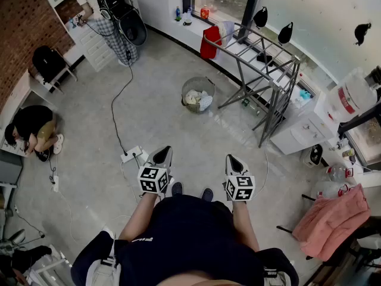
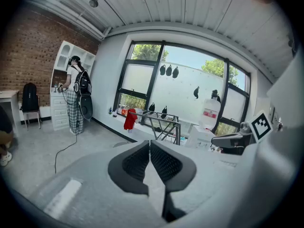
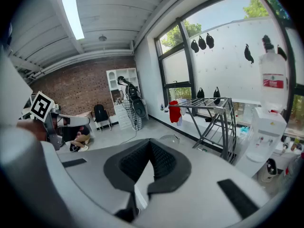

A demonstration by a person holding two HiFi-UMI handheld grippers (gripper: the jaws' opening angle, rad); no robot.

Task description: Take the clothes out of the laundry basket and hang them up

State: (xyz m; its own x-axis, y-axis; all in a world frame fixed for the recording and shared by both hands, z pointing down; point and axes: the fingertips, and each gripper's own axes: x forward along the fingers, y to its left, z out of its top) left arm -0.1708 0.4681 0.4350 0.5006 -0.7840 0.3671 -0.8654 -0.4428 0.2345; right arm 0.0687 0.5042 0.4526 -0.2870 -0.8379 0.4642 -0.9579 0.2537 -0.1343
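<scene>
Pre-pick approach: left gripper, right gripper both closed, empty. Basket at 12 o'clock, rack at 1. Next, likely: walk up, open, grab garment.

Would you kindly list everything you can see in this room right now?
laundry basket: one, grey wire, centre of room
clothes: small heap, pale, inside the basket
drying rack: one, grey metal, right of the basket
garment: one, red, hanging on the rack's far end
cloth: one, pink, lower right
power strip: one, white, left of centre
standing person: one, top left
crouched person: one, far left
left claw: one, black-tipped, shut, empty
right claw: one, black-tipped, shut, empty
</scene>
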